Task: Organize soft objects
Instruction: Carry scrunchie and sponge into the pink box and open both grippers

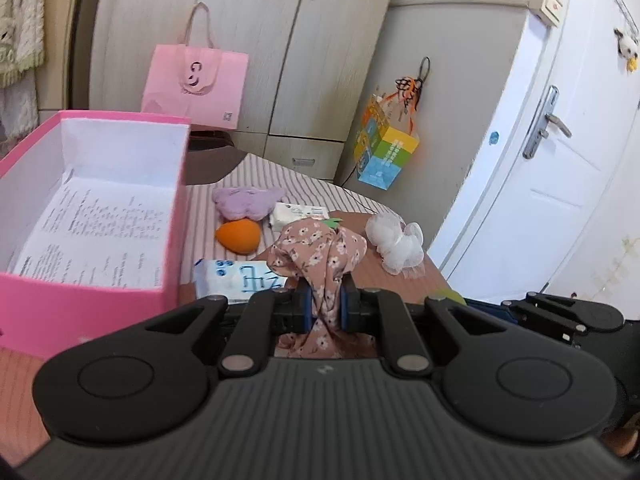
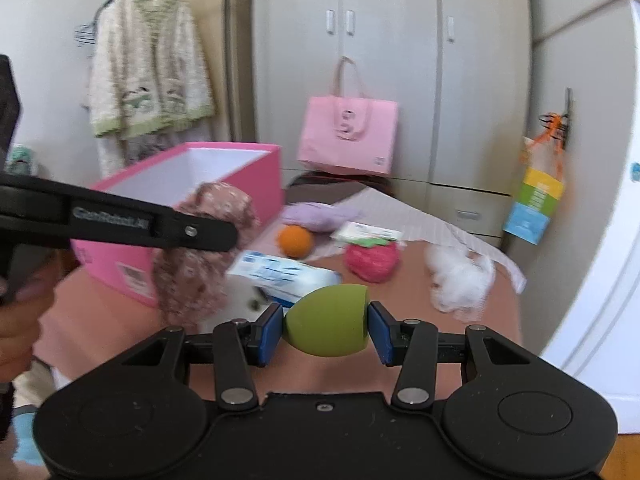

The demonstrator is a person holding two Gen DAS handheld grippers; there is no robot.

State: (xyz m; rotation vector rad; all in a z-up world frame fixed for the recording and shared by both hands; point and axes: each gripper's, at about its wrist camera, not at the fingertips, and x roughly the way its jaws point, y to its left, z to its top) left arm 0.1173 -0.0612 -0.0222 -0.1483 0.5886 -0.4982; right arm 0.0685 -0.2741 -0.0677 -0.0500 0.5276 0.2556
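My left gripper is shut on a floral pink cloth scrunchie, lifted above the table; from the right wrist the same scrunchie hangs from that gripper in front of the pink box. My right gripper is shut on a green egg-shaped sponge. An open pink box with white lining stands at the left. On the table lie an orange sponge, a purple plush pad, a white mesh puff, a red strawberry-shaped soft piece and tissue packs.
A pink paper bag leans on the wardrobe behind the table. A colourful carton hangs on the cupboard side, and a white door stands to the right. A knitted cardigan hangs at the left wall.
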